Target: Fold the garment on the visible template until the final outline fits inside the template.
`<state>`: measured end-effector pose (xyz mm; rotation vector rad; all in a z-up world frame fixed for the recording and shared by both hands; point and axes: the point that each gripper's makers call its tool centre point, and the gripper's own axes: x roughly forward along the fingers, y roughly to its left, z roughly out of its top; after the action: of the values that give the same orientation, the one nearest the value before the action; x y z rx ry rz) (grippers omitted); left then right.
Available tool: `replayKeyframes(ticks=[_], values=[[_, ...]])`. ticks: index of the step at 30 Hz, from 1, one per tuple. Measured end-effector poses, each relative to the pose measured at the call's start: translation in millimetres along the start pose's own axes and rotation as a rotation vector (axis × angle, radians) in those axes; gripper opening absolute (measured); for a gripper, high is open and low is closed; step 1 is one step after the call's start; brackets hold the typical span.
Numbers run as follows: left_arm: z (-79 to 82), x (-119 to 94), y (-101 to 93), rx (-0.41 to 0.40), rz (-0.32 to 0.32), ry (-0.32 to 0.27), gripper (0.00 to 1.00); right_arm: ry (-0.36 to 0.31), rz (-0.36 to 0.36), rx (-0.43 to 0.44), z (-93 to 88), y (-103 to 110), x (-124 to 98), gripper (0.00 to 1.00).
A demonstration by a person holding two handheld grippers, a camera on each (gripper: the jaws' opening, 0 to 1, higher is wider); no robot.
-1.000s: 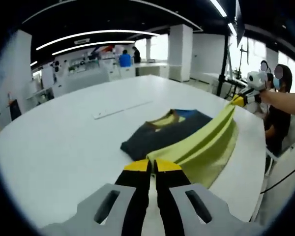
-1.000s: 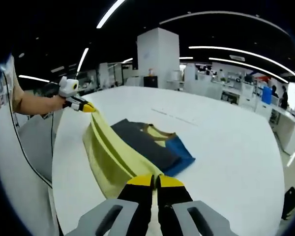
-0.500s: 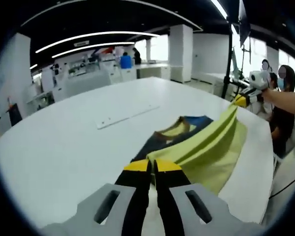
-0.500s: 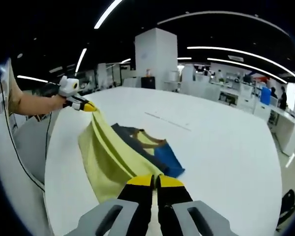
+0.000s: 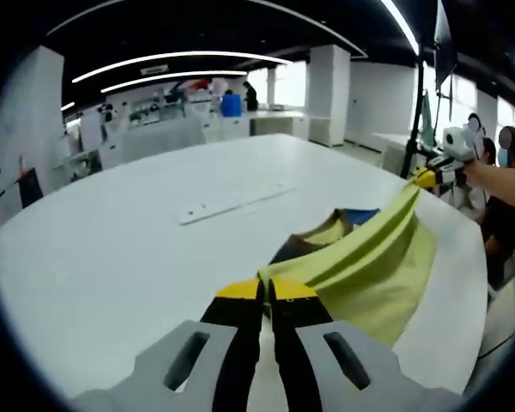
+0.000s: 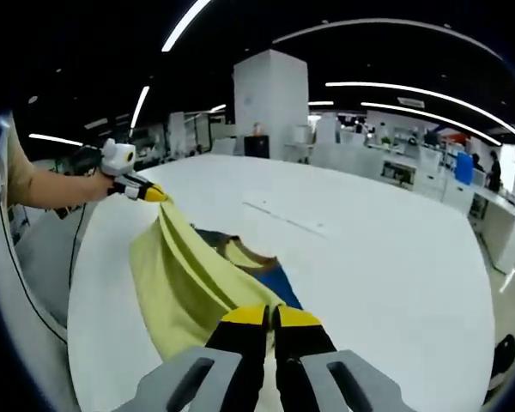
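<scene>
I've got both grippers pinched tight on the yellow-green edge of the garment (image 5: 360, 266). My left gripper (image 5: 267, 290), bottom centre of the left gripper view, has its jaws closed on one corner; my right gripper (image 6: 269, 316), bottom centre of the right gripper view, is likewise clamped on the other. Each shows in the other's view too (right one at far right, the left at upper left). The raised edge is stretched taut between them, w/ the rest of the garment hanging down to the white table (image 5: 112, 249) below; a dark panel w/ a blue patch (image 6: 275, 281) peeks from under the yellow.

Risks as I judge them:
- Pull too hard btwn the two grips and a corner could slip out, so the fold lands crooked.
- Lowering unevenly would likely skew the top layer or drag the bottom layer along the table.
- Carrying the edge too far could push the outline past the template.

Hard to read:
- I can't make out the template's outline on the table.
- Most of the lower layer is covered by the lifted cloth.
- A thin white strip (image 5: 233, 201) lies on the table beyond the garment; can't tell what it is.
- Fisheye bends the table edge, so alignment is a guess.
</scene>
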<state>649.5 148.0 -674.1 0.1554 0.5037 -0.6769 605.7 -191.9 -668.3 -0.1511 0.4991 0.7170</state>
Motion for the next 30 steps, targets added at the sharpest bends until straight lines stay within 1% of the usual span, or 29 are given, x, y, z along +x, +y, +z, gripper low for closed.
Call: replayKeyframes(ticks=[9,20,25,30], values=[[0.7,13.8,10.3,-0.011,0.009,0.009,0.00,0.012,-0.006,0.010,1.2,-12.7,15.2,0.00],[-14.7,36.3,20.9,-0.036,0.021,0.054,0.00,0.066,-0.003,0.026,-14.6,-21.8,38.2,0.00],[-19.0,42.8,25.5,-0.051,0.025,0.067,0.00,0.085,-0.004,0.030,-18.1,-25.0,46.6,0.00],[-26.8,49.2,28.6,-0.072,0.028,0.089,0.00,0.105,-0.006,0.041,-24.7,-26.6,52.9,0.00]])
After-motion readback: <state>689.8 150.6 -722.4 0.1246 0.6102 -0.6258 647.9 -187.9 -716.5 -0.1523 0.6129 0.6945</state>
